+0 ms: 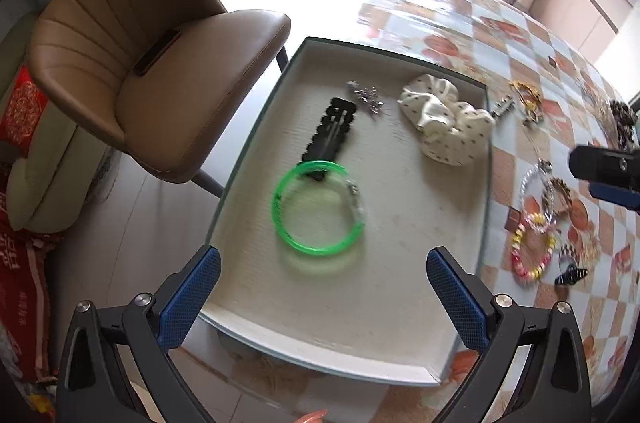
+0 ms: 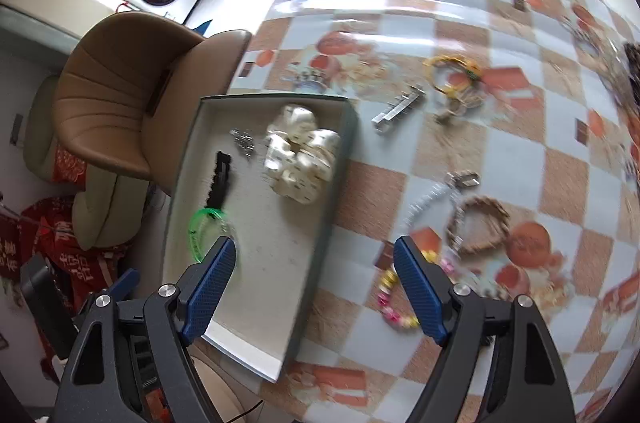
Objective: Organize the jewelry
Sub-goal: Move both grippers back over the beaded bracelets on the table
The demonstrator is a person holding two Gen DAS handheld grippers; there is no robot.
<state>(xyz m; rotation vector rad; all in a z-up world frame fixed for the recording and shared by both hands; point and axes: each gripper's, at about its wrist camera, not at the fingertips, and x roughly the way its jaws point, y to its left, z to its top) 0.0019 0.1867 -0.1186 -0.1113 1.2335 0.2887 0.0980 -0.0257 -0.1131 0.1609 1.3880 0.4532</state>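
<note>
**Right tongs nearest the loose bead bracelet**

Left wrist view: the left tongs [image 1: 324, 297] are spread wide and hold nothing, hanging above the near end of the shallow grey-rimmed tray with a pale lining [image 1: 256, 127]. Straight ahead of them in the tray lie a translucent green plastic bangle [image 1: 318, 208], then a black toothed hair clip [image 1: 330, 131] whose long axis runs away from the fingers, with a cream spotted fabric scrunchie [image 1: 448, 119] further off to their right. The pieces not yet sorted sit outside the tray, well to the right of these tongs, among them a pink and yellow beaded bracelet [image 1: 532, 249].

Right wrist view: the right tongs [image 2: 314, 287] are also spread and empty, straddling the tray's right wall [image 2: 340, 167]. The pink and yellow beaded bracelet [image 2: 394, 297] lies on the orange and white checked tablecloth [image 2: 520, 127] just beside the right finger, partly hidden behind it. A brown braided bracelet [image 2: 480, 225] lies ahead and to the right; a silver bar clip [image 2: 398, 109] is further ahead. The right tongs are probably the nearer for the next pick, a small shift to their right.
</note>
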